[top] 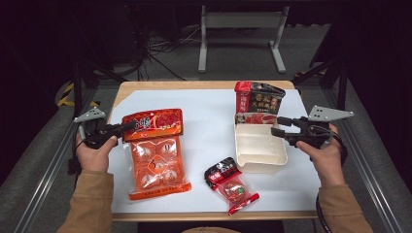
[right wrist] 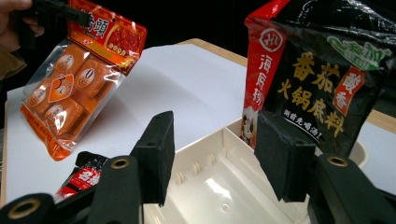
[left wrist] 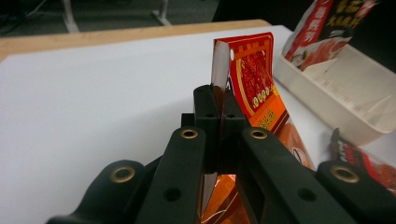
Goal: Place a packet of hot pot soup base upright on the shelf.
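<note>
My left gripper (top: 130, 126) (left wrist: 217, 95) is shut on the top edge of an orange snack packet (top: 155, 153) (left wrist: 254, 70). The packet's top is lifted and its lower end rests on the white sheet; it also hangs at the upper left of the right gripper view (right wrist: 79, 79). My right gripper (top: 277, 127) (right wrist: 219, 149) is open at the far right rim of a cream plastic tray (top: 260, 167) (right wrist: 201, 156), with no pad pressing on anything. A black-and-red sauce pouch (top: 257, 99) (right wrist: 322, 79) stands upright at the tray's far end.
A small red-and-black packet (top: 231, 183) (right wrist: 79, 179) lies on the white sheet (top: 209, 121) near the front edge, left of the tray. The sheet covers a wooden table (top: 194, 85). Metal frame rails run along both sides.
</note>
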